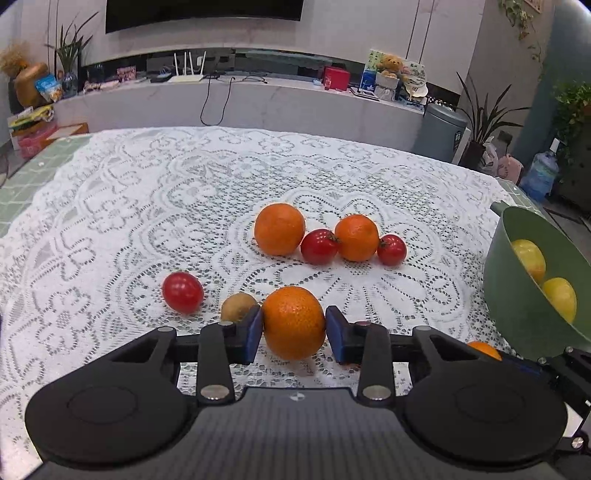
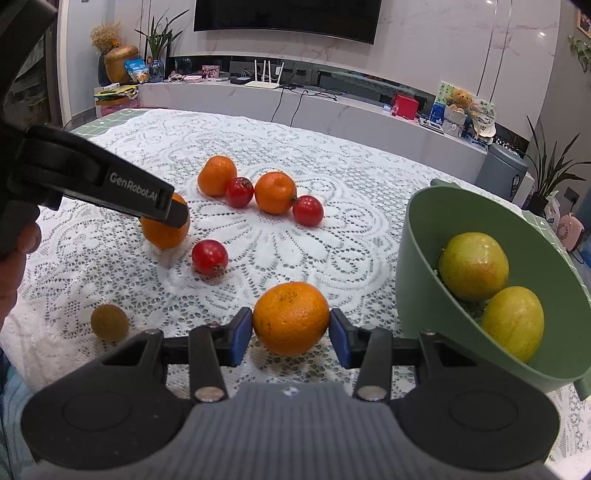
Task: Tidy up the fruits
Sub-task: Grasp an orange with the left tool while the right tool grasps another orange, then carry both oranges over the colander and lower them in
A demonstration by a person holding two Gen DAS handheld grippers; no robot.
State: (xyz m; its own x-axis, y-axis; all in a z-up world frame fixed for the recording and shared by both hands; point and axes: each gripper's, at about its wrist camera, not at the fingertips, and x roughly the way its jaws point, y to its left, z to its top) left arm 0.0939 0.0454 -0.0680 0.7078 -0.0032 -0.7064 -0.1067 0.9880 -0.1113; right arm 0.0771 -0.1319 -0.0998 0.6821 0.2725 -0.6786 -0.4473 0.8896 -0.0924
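A lace-covered counter [image 2: 110, 266] carries loose fruit: two oranges and two glossy tomatoes cluster far off, with one tomato [image 2: 209, 257] and a brown kiwi [image 2: 109, 322] nearer. Each claw, left [image 1: 294, 326] and right [image 2: 291, 326], clamps a dimpled orange [image 1: 293, 322] [image 2: 290, 318] on the lace. At right, a tilted green bowl [image 2: 417, 266] holds two yellow-green fruits.

Home living room: wall TV [image 2: 287, 16], media console [image 1: 236, 99] with router [image 1: 186, 75], houseplants [image 1: 480, 114], lace-covered table [image 1: 166, 192].
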